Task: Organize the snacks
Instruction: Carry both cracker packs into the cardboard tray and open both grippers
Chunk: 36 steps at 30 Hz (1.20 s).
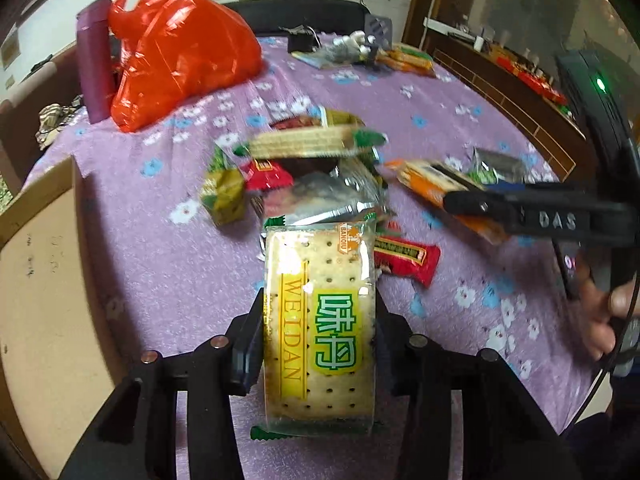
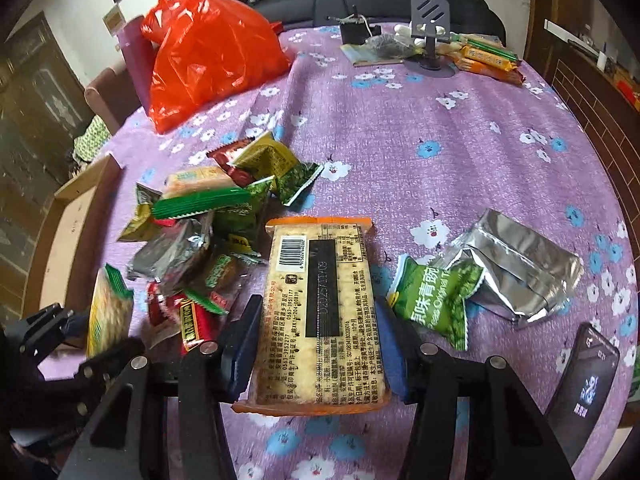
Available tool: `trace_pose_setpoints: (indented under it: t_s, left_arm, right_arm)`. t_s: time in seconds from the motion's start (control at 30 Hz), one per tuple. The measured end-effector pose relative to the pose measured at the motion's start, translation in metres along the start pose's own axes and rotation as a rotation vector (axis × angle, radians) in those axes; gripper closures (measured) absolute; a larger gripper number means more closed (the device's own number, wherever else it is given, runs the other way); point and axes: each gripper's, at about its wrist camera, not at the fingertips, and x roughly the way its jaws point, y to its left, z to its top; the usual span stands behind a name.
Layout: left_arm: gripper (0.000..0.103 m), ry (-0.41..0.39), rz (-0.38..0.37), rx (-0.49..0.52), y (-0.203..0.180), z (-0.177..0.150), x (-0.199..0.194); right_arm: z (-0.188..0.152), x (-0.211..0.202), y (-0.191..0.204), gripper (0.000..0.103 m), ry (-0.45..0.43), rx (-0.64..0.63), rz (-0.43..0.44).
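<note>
Early stage, by my read: purple floral tablecloth (image 2: 440, 152) carries a loose snack heap (image 2: 208, 232), and the cardboard box (image 1: 40, 280) at its edge looks unfilled. Left gripper (image 1: 320, 340) clamps a green-labelled clear cracker pack (image 1: 320, 320) above the cloth. Right gripper (image 2: 316, 344) clamps an orange-edged cracker pack (image 2: 320, 312), barcode side up.

You saw glossy clear plastic on the cracker pack (image 1: 320, 320), shiny crinkled foil on the silver pouches (image 2: 520, 268), matt flowered cloth (image 2: 400, 140) over the counter, and a glossy red plastic bag (image 2: 212, 52).
</note>
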Motion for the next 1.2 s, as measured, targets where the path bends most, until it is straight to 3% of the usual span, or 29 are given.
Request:
trace_pose_setpoints:
  t_s: [0.27, 0.43, 0.63, 0.87, 1.2]
  left_arm:
    - [0.058, -0.055, 0.029, -0.067, 0.024, 0.007, -0.024]
    - [0.058, -0.094, 0.082, -0.148, 0.060, 0.007, -0.043]
    - [0.058, -0.127, 0.195, -0.286, 0.132, -0.006, -0.068]
    - [0.058, -0.096, 0.303, -0.444, 0.210, -0.035, -0.077]
    - [0.058, -0.056, 0.309, -0.487, 0.235, -0.058, -0.069]
  right_arm:
    - [-0.004, -0.028, 0.017, 0.045, -0.062, -0.006, 0.103]
    - [0.000, -0.037, 0.059, 0.045, -0.094, -0.063, 0.233]
    - [0.013, -0.020, 0.136, 0.045, -0.048, -0.171, 0.344]
    - [0.015, 0.018, 0.224, 0.045, 0.026, -0.263, 0.442]
    - [0.002, 0.066, 0.284, 0.044, 0.104, -0.335, 0.462]
